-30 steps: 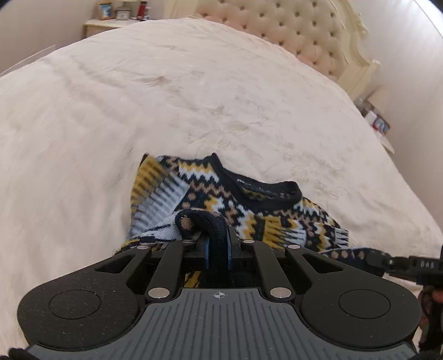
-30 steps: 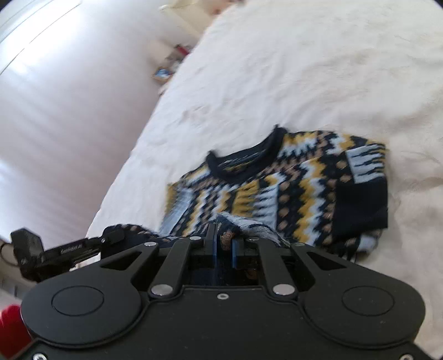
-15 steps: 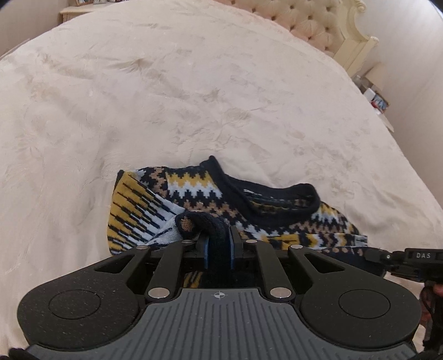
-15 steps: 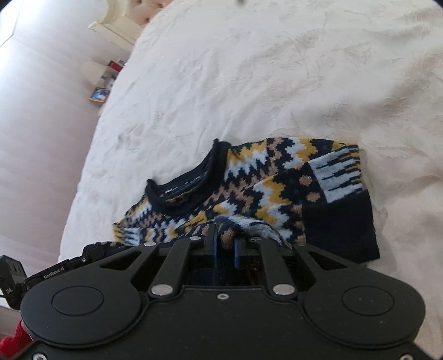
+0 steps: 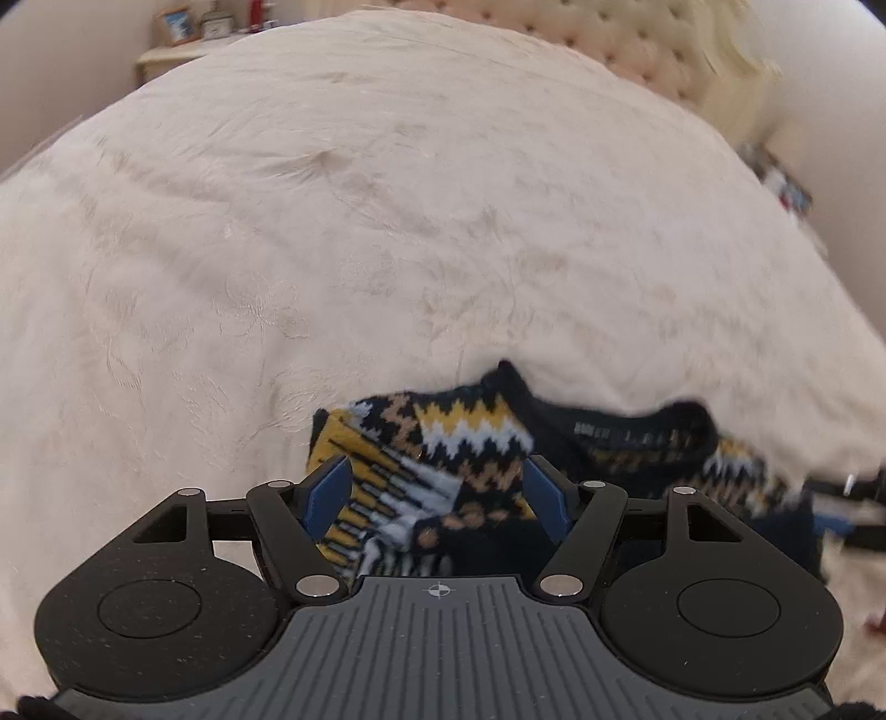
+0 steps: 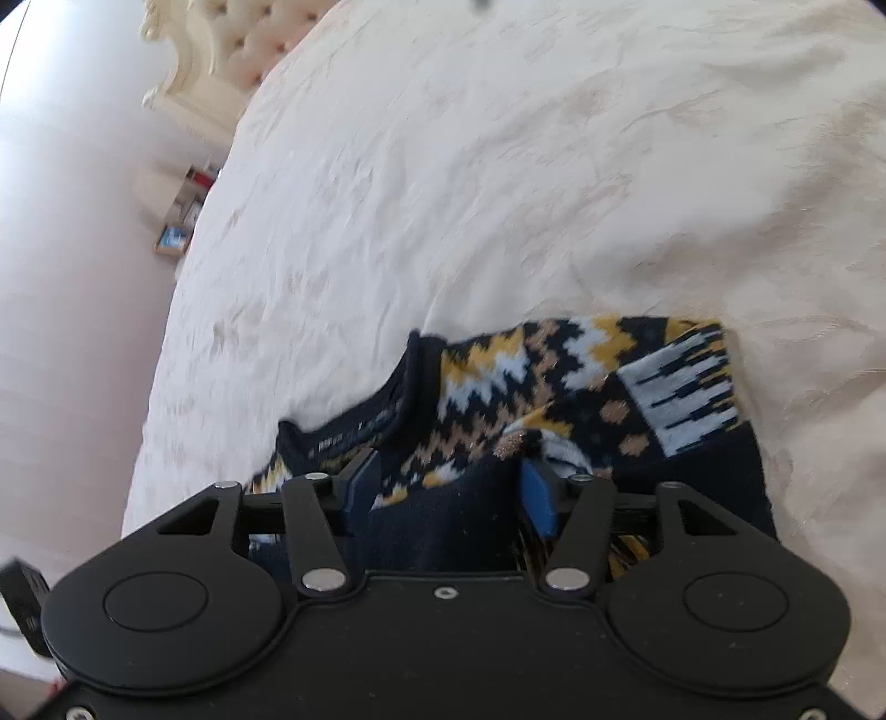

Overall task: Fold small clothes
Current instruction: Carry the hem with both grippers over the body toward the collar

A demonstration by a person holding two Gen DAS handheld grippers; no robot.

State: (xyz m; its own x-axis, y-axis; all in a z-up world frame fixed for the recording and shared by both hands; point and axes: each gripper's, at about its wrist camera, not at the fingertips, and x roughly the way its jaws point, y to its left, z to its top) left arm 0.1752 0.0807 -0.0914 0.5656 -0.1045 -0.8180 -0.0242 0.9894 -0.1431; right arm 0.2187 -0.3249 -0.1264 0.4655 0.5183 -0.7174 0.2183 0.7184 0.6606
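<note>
A small knitted sweater (image 5: 476, 437) (image 6: 554, 387) with navy, yellow, white and tan zigzags lies folded on the cream bedspread (image 5: 387, 221), its dark neckline towards the headboard. My left gripper (image 5: 437, 493) hangs over its left part, jaws opening, blue pads (image 5: 329, 490) apart from the knit lying loose between them. Over the navy hem fold my right gripper (image 6: 448, 493) has its jaws opening too, and the pads (image 6: 534, 495) do not press the cloth. The right gripper's tip shows blurred at the right edge of the left wrist view.
A tufted headboard (image 5: 637, 50) (image 6: 249, 44) stands at the far end of the bed. A nightstand (image 5: 183, 50) with small items sits at the back left. Books and a frame (image 6: 177, 232) lie on the floor beside the bed's edge.
Both grippers were shut on folds of the sweater; now both have opened and the cloth has dropped onto the garment. Both moved forward and down, laying the lower part over the upper.
</note>
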